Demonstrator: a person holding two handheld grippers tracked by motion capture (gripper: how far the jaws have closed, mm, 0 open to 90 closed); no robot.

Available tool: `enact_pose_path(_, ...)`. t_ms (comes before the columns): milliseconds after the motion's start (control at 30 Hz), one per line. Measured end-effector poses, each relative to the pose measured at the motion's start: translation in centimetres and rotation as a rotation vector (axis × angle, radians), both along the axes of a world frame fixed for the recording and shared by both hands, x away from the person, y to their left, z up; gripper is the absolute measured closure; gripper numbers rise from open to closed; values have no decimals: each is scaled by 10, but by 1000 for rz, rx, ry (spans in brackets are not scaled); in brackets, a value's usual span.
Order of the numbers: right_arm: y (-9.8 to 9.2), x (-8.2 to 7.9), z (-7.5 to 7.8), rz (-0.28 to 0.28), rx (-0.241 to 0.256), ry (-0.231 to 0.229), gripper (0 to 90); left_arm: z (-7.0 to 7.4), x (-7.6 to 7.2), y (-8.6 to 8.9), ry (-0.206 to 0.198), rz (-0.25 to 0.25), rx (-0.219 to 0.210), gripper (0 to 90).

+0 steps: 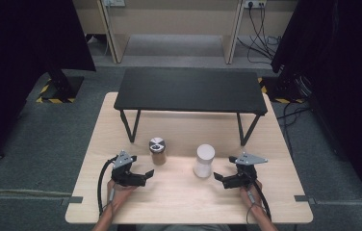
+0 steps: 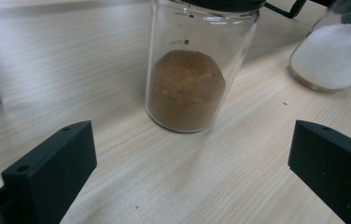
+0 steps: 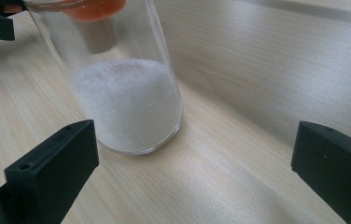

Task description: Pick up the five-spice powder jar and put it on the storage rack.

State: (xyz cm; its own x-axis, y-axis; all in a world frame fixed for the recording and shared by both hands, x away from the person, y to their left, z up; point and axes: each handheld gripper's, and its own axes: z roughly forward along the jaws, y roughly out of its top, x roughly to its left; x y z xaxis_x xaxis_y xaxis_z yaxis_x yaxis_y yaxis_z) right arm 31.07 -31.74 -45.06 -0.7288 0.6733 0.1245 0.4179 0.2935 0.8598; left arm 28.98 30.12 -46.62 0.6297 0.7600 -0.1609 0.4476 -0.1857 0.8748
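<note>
Brown powder fills roughly the lower half of a clear glass jar [image 2: 187, 70] that stands upright on the pale wooden table [image 1: 179, 202], a little left of centre; its dark lid looks to be on. At about three o'clock from it, apart from it, stands a second glass jar [image 1: 203, 160] holding white granules, also upright. The left gripper [image 1: 140, 177] sits at roughly seven o'clock from the brown jar, its jaws spread wide and aimed toward the jar, which lies ahead of them and not yet between them. The right gripper [image 1: 223, 180] mirrors it at about four o'clock from the white jar, jaws likewise wide apart with nothing in them, the jar [image 3: 127, 93] just ahead and to one side of the gap. At twelve o'clock, farther back, a low black shelf [image 1: 191, 89] on slanted legs stands on the table. Judging from this, the work is at its very start: both jars sit untouched, neither grasped nor lifted, and the approach, the closing and any moving of them all remain to be done
</note>
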Motion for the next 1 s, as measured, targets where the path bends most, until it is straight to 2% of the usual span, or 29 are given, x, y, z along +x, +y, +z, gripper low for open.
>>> enact_pose_path(1000, 0, 1, 0, -1, -2, 8, 8, 0, 0, 0, 0, 1, 1, 3)
